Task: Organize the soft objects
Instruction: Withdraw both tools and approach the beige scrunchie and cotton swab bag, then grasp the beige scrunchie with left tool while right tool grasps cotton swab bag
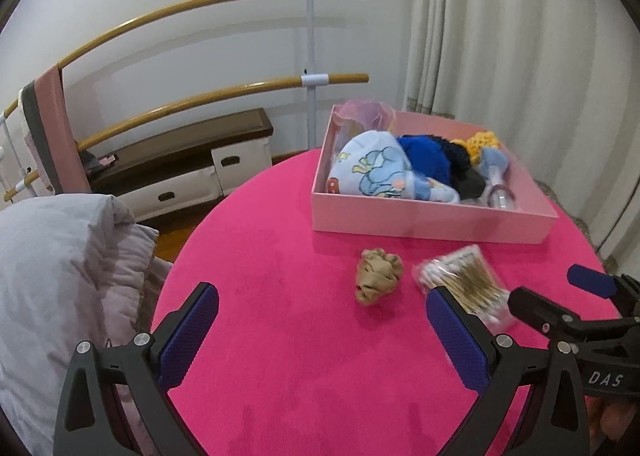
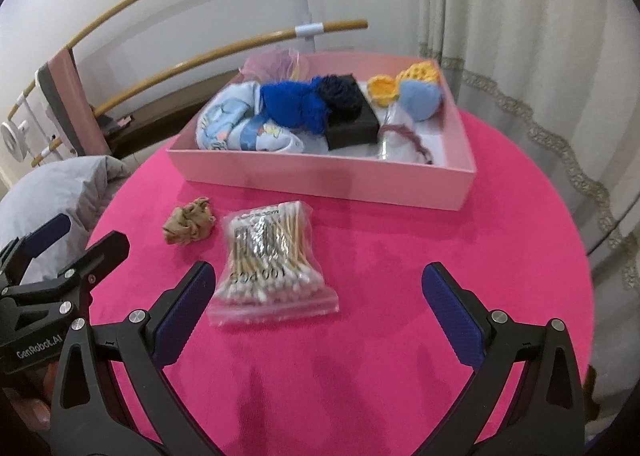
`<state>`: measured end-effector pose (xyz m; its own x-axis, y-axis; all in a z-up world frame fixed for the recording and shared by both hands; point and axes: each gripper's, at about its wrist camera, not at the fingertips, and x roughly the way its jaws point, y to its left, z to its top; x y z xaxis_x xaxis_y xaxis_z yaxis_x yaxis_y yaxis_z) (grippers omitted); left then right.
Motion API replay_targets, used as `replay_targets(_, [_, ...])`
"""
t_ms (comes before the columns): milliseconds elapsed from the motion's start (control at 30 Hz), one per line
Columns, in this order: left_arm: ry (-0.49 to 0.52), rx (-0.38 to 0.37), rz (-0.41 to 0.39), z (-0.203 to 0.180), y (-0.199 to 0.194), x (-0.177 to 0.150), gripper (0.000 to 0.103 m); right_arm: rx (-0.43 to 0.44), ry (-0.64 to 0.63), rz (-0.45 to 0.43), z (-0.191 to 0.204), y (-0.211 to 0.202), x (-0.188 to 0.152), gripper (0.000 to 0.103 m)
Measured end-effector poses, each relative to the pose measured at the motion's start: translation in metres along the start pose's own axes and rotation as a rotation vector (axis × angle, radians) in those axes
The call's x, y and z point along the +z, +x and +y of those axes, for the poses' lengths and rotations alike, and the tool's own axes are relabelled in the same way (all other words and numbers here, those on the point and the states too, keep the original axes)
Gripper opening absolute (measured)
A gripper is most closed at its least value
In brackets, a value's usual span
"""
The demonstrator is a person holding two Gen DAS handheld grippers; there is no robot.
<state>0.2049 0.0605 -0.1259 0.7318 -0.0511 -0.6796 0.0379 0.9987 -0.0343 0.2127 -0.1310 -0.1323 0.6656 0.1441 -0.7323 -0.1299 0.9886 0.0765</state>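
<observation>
Step in hand, as I judge it: most soft items already sit in the pink box (image 2: 320,183); two things are left on the desk (image 2: 400,256) in front of it. Both grippers hover above the desk, nothing picked up.

Left gripper (image 1: 320,336): fingers spread wide, empty. Right gripper (image 2: 316,316): fingers spread wide, empty.

Beige scrunchie (image 1: 378,270): small crumpled fabric wad, matte, just left of the bag of cotton swabs (image 2: 272,260). The bag is clear, glossy zip plastic, flat, packed with wooden-stemmed swabs.

Box contents: printed pale-blue cloth (image 2: 236,123), blue yarn pompom (image 2: 292,103), crocheted yellow and light-blue pieces, a black block.

Next move, my read: lower my left fingers around the scrunchie, pinch it and carry it to the box. It should compress easily. The bag may slip.
</observation>
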Motion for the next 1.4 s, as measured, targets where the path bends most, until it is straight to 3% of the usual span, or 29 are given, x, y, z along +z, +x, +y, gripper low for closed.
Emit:
replay_targets(233, [0.047, -0.048, 0.054, 0.0, 0.059, 0.013, 0.103, 0.048, -0.029, 0.051, 0.003, 0.032, 0.002, 0.102])
replay_targets(400, [0.082, -0.071, 0.106, -0.005, 0.094, 0.014, 0.097, 0.063, -0.058, 0.071, 0.008, 0.046, -0.001, 0.095])
replay_targets(533, [0.095, -0.078, 0.162, -0.01, 0.12, 0.013, 0.082, 0.075, -0.092, 0.086, 0.014, 0.057, -0.003, 0.093])
replay_targets(633, [0.084, -0.087, 0.162, -0.009, 0.128, 0.016, 0.073, 0.065, -0.119, 0.075, 0.018, 0.061, -0.002, 0.09])
replay_targets(700, [0.085, -0.092, 0.159, -0.009, 0.13, 0.017, 0.066, 0.049, -0.156, 0.067, 0.022, 0.063, -0.002, 0.086])
replay_targets(733, [0.089, -0.099, 0.157, -0.01, 0.131, 0.017, 0.06, 0.049, -0.169, 0.06, 0.024, 0.062, -0.002, 0.077])
replay_targets(767, [0.092, -0.106, 0.155, -0.011, 0.131, 0.017, 0.053, 0.048, -0.173, 0.055, 0.024, 0.062, -0.001, 0.061])
replay_targets(833, [0.093, -0.116, 0.155, -0.012, 0.13, 0.017, 0.039, 0.045, -0.165, 0.051, 0.022, 0.058, -0.001, 0.047])
replay_targets(867, [0.091, -0.121, 0.156, -0.012, 0.13, 0.017, 0.028, 0.047, -0.162, 0.049, 0.02, 0.057, -0.001, 0.045])
replay_targets(900, [0.086, -0.128, 0.158, -0.011, 0.13, 0.016, 0.023, 0.051, -0.157, 0.049, 0.019, 0.056, -0.002, 0.044])
replay_targets(1400, [0.08, -0.115, 0.091, -0.02, 0.056, 0.012, 0.019, 0.066, -0.063, 0.005, -0.016, 0.003, -0.009, 0.04])
